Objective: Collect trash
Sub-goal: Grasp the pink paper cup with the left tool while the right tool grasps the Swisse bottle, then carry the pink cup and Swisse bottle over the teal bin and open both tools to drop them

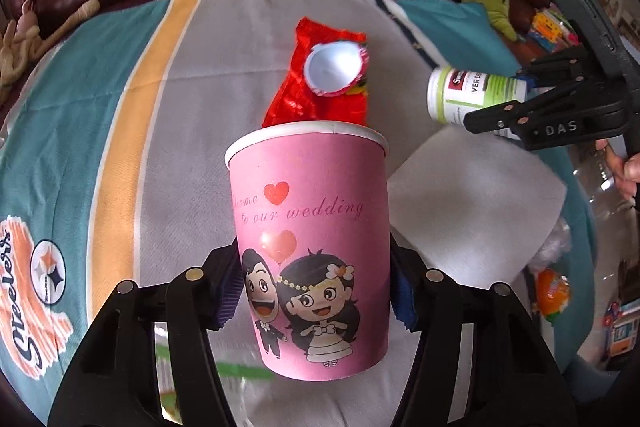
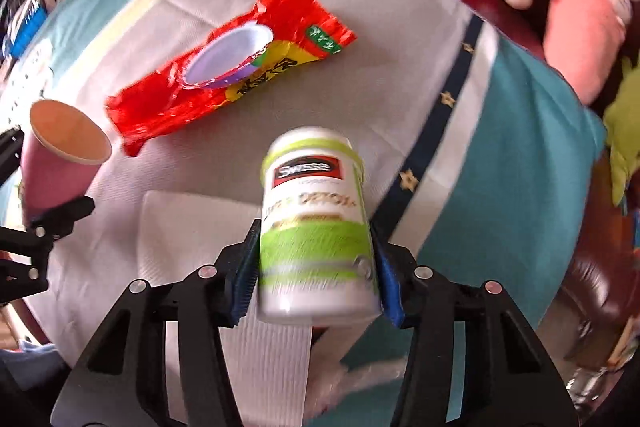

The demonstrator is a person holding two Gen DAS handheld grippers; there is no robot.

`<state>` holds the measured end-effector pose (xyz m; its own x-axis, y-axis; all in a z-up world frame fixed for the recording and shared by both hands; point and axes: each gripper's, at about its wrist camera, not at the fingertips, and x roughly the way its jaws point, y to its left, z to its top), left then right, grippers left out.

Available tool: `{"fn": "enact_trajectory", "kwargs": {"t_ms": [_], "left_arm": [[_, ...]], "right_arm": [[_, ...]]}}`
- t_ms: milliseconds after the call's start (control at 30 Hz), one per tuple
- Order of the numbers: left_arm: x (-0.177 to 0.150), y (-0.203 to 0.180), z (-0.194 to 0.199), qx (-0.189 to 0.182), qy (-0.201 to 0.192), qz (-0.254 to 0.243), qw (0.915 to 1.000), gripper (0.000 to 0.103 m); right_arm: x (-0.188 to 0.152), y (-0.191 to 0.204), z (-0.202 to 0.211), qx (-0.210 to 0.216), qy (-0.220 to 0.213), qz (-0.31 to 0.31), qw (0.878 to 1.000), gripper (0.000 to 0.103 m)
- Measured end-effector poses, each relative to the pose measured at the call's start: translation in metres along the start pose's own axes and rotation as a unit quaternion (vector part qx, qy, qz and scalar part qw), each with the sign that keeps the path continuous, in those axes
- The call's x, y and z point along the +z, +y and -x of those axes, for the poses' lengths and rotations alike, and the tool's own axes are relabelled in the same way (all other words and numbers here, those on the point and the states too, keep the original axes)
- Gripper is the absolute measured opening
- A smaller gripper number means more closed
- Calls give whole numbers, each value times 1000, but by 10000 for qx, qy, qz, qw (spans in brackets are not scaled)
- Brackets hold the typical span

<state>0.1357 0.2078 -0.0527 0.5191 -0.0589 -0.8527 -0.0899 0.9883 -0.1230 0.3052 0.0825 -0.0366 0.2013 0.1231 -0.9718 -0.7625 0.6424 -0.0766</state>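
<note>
The left gripper (image 1: 316, 291) clasps a smooth pink paper cup (image 1: 310, 247) upright between its ribbed blue pads, while the right gripper (image 2: 314, 267) squeezes a glossy white-and-green plastic bottle (image 2: 316, 223) above a flat white napkin (image 2: 192, 239). On the striped cloth (image 1: 120, 131) lies a crinkled red foil wrapper (image 2: 224, 71) bearing a round white lid (image 2: 230, 55). Only the right view looks into the cup's bare mouth; only the left shows its cartoon couple.

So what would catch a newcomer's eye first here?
The pink cup, clamped in the left gripper close to the camera. Then the bottle, clamped in the right gripper above a napkin. Behind both, a red wrapper lies on the cloth with a white lid on it.
</note>
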Motion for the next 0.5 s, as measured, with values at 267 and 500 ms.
{"fn": "enact_trajectory", "kwargs": {"t_ms": [267,500], "left_arm": [[-6,-41,33,-258,-173,-164,9994,61],[-10,-88,43,-560,-186,-420,9974,61]], "right_arm": [[-53,-3,55,176,-390,-423,9982,48],[-114,-24,97,418,-841,-1125,9892,48]]}}
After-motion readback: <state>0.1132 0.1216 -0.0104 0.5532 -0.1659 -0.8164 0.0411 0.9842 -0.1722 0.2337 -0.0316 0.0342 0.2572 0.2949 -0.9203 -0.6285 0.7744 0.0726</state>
